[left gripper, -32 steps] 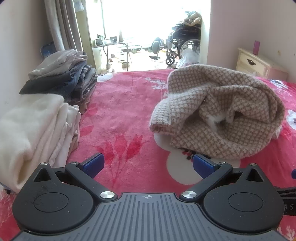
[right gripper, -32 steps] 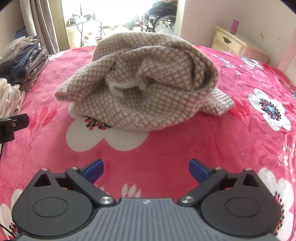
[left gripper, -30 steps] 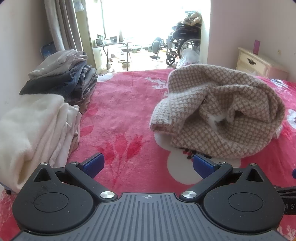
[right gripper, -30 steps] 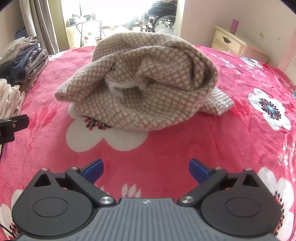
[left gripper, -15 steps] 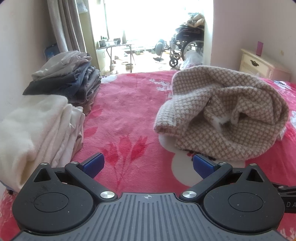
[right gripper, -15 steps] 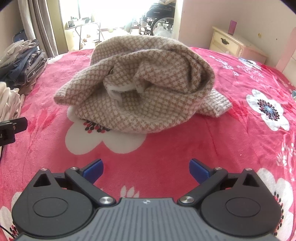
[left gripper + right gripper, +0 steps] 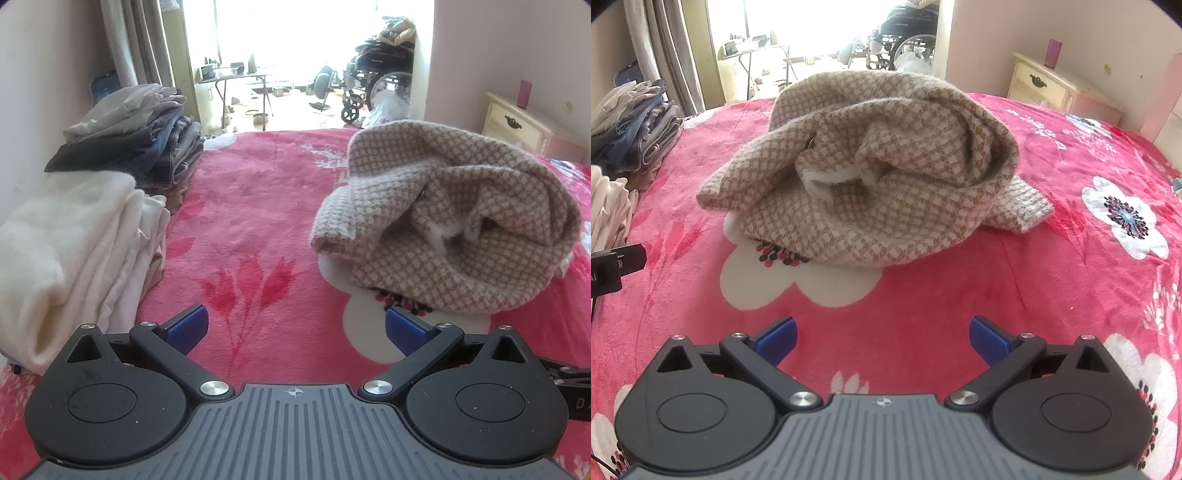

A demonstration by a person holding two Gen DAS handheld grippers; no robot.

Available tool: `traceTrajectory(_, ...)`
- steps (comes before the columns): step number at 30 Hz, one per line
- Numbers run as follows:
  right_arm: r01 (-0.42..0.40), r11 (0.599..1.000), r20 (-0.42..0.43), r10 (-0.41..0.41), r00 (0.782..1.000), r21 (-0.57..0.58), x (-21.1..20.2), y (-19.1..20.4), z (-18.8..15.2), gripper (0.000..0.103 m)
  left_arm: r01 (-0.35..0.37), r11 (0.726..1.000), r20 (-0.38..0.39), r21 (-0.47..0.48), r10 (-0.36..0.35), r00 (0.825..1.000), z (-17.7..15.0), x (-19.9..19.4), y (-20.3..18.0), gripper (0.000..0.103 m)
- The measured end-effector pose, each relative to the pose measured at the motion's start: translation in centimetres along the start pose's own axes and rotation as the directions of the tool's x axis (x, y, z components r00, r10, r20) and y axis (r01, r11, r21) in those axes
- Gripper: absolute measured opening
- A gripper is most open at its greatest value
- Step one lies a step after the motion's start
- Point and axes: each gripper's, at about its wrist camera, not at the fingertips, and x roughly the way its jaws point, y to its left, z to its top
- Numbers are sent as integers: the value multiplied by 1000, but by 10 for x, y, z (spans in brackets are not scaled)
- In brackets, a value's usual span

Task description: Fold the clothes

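Observation:
A beige and white houndstooth garment lies crumpled in a heap on the pink flowered blanket. In the right wrist view the garment is straight ahead on the blanket. My left gripper is open and empty, low over the blanket, with the heap ahead to its right. My right gripper is open and empty, a short way in front of the heap. Neither touches the garment.
A stack of folded white cloth and a stack of folded jeans and shirts sit along the bed's left side. A cream nightstand stands at the back right. A wheelchair is in the bright doorway beyond the bed.
Both grippers have drawn back and lifted slightly, so the heap sits a little lower and farther in each view. The garment has not moved and both grippers stay open.

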Motion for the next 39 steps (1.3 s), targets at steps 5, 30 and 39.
traceTrajectory(5,-1,1000,-1,1,1000,-1,0,1,0,102,-10,1000,-1,1,10,1000,0,0,-1,103)
traceTrajectory(30,4,1000,-10,-4,1000,2,4,2,0,102,-17,1000,-19,11,17,1000,0,5,-2,103)
traceTrajectory(39,7,1000,-10,-7,1000,4,4,2,0,102,-18,1000,-18,15,18,1000,-1,6,-3,103)
